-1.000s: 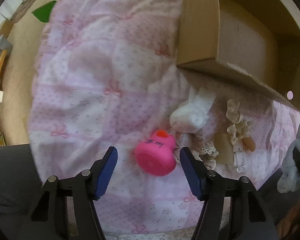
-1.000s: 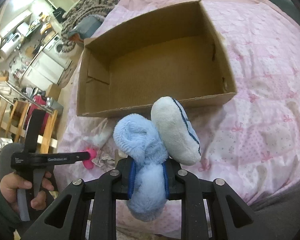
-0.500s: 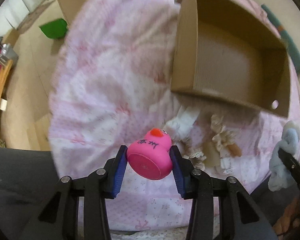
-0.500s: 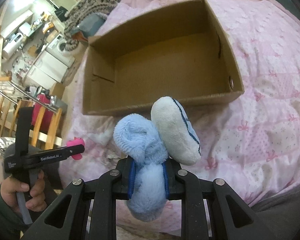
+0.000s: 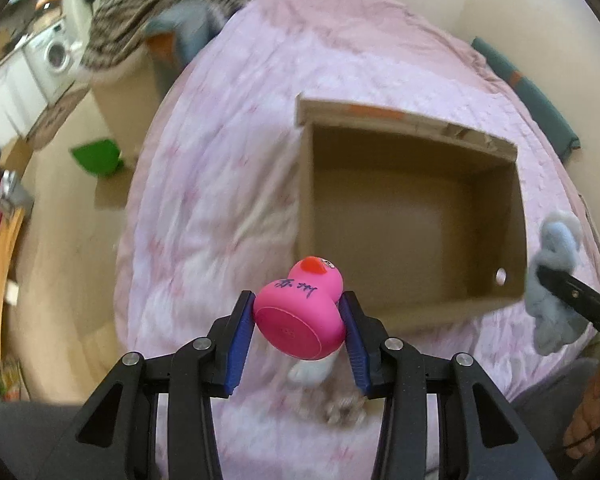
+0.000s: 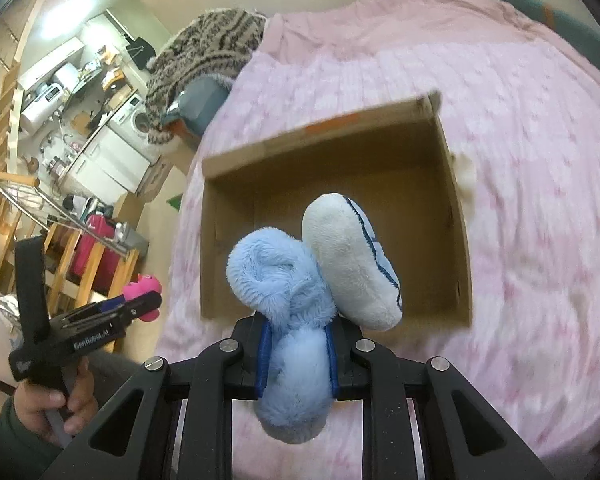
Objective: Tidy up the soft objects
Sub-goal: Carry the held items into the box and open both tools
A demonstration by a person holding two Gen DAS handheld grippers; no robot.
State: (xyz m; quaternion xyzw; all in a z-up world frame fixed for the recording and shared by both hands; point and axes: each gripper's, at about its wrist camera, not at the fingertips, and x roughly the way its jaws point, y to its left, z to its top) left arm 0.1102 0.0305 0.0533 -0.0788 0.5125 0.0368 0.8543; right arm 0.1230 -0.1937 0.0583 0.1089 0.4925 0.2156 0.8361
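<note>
My left gripper (image 5: 299, 330) is clamped on the pink rubber duck (image 5: 300, 312), blue pads pressing both sides of its body, flat base toward the cam, orange beak pointing away. There's dark handwriting across the duck's back. It's held up off the pink bedspread (image 5: 220, 184), just short of the near-left corner of the cardboard box (image 5: 412, 316). Box sits open-topped on the bed w/ nothing visible inside; small round hole in its near-right wall.

My right gripper (image 6: 296, 354) is squeezed tight on the blue plush toy (image 6: 288, 320), fluffy blue part pinched between the pads, w/ its white blue-trimmed part sticking up & to the right. In the right wrist view it hangs in front of the box's (image 6: 216, 240) near wall, roughly at the edge of the opening.

Below the duck in the left view there's a whitish soft thing (image 5: 310, 370) & a frilly bit (image 5: 344, 414) on the bedspread, too blurred to say what exactly, prob. more soft items.

Bg: striped fuzzy blanket (image 6: 208, 40) heaped at the bed's far-left corner, washing machine (image 5: 58, 60) beyond it, green object (image 5: 96, 156) on the floor.
</note>
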